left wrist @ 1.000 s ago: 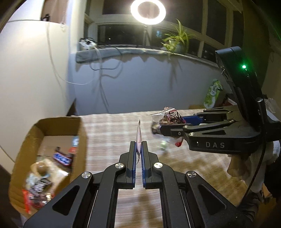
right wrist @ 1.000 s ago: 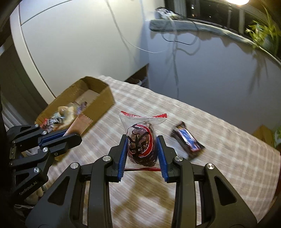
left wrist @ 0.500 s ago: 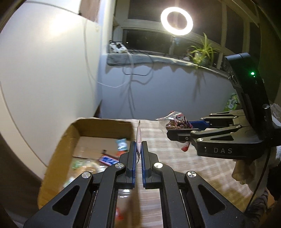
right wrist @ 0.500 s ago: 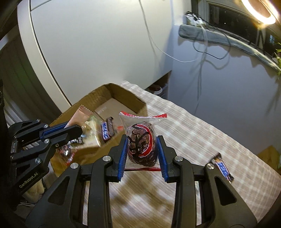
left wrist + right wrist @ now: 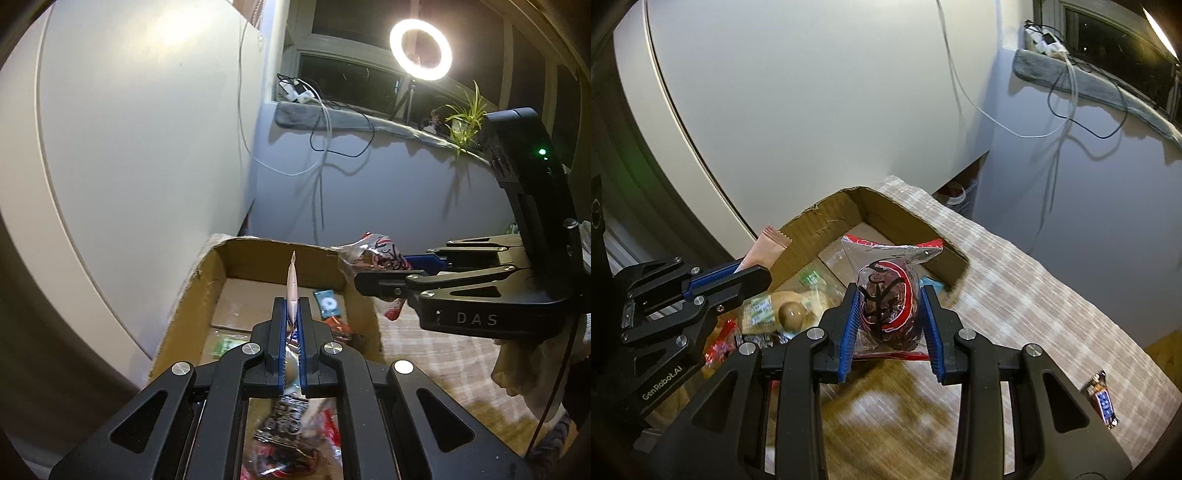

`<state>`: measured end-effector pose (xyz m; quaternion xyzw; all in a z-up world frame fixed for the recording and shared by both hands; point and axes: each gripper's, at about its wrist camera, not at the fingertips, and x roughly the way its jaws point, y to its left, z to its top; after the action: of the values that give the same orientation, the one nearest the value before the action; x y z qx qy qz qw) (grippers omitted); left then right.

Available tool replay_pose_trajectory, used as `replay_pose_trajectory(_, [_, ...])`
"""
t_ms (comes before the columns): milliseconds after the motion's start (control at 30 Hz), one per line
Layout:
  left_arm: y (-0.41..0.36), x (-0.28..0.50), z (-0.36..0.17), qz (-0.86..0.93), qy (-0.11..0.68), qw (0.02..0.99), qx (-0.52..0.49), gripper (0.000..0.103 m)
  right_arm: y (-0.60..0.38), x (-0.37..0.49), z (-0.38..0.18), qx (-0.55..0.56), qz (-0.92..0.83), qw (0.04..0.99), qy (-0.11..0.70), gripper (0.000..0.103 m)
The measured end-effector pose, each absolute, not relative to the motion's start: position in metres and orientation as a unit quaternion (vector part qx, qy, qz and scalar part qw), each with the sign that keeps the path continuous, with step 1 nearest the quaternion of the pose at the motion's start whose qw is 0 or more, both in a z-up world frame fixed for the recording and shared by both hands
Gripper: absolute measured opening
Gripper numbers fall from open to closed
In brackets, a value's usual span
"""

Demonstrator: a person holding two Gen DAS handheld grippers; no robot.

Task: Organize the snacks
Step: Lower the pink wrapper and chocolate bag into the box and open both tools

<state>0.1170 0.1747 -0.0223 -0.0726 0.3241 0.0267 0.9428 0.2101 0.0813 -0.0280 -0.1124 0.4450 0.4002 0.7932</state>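
Hovering over cardboard box [image 5: 798,236]: left gripper [image 5: 291,317] pinching pink sachet [image 5: 292,280], right gripper [image 5: 890,317] clamping red-printed snack bag [image 5: 888,299]; blue candy bar [image 5: 1103,400] near tablecloth [image 5: 1034,295] edge.

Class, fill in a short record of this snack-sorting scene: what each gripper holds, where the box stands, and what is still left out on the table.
left gripper: shut on a flat pink packet
right gripper: shut on a clear red-printed snack bag
cardboard box: open, on the checked tablecloth, snacks inside
left out: blue candy bar on the cloth
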Motion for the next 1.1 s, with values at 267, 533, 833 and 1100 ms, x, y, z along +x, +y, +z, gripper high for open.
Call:
replay_pose_trajectory(267, [0.183, 0.117, -0.026, 0.034, 0.325, 0.942, -0.077, 0.005, 0.097, 0.216, -0.038, -0.114, 0.407, 0.784, 0.454, 0.034])
replay_pose_trajectory(533, [0.186, 0.118, -0.027, 0.039, 0.324, 0.942, -0.077, 0.013, 0.102, 0.219, -0.042, -0.115, 0.407, 0.783, 0.457, 0.034])
replay_pose_trajectory(833, [0.187, 0.118, -0.027, 0.046, 0.323, 0.942, -0.074, 0.034, 0.101, 0.218, -0.039, -0.122, 0.397, 0.793, 0.446, 0.069])
replay_pose_trajectory(1100, [0.186, 0.115, -0.024, 0.056, 0.321, 0.943, -0.070, 0.069, 0.095, 0.217, -0.036, -0.127, 0.384, 0.801, 0.441, 0.089])
